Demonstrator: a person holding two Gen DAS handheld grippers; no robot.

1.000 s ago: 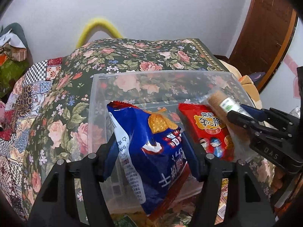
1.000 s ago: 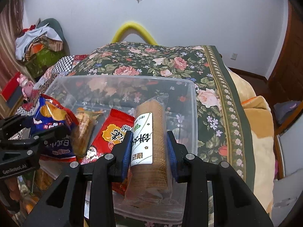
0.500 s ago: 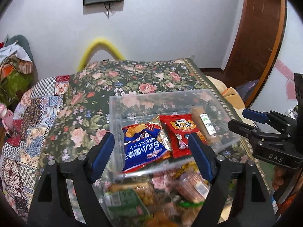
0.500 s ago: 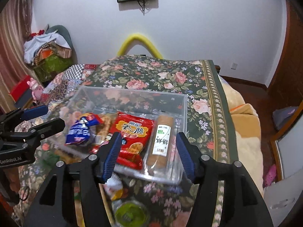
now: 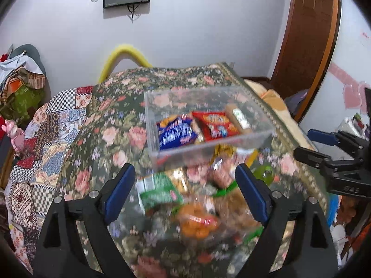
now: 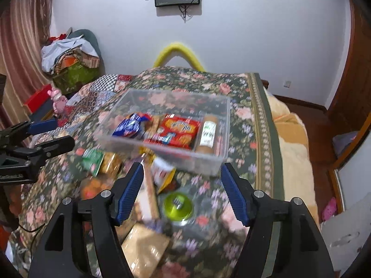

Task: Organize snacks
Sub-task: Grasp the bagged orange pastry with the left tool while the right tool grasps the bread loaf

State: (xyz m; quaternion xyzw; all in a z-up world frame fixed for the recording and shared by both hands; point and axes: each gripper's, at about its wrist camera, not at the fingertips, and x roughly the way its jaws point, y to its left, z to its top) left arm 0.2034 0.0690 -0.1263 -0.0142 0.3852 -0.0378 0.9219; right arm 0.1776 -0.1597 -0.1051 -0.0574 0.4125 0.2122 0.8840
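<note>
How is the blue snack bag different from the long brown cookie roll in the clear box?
The blue snack bag is a wide, puffy, crinkled pouch; the cookie roll is a slim, straight tube. The bag is bright blue with white writing, while the roll is brown with a white and green label. The bag sits at the left end of the clear box, the roll at the right end. Both lie loose inside the box.
</note>
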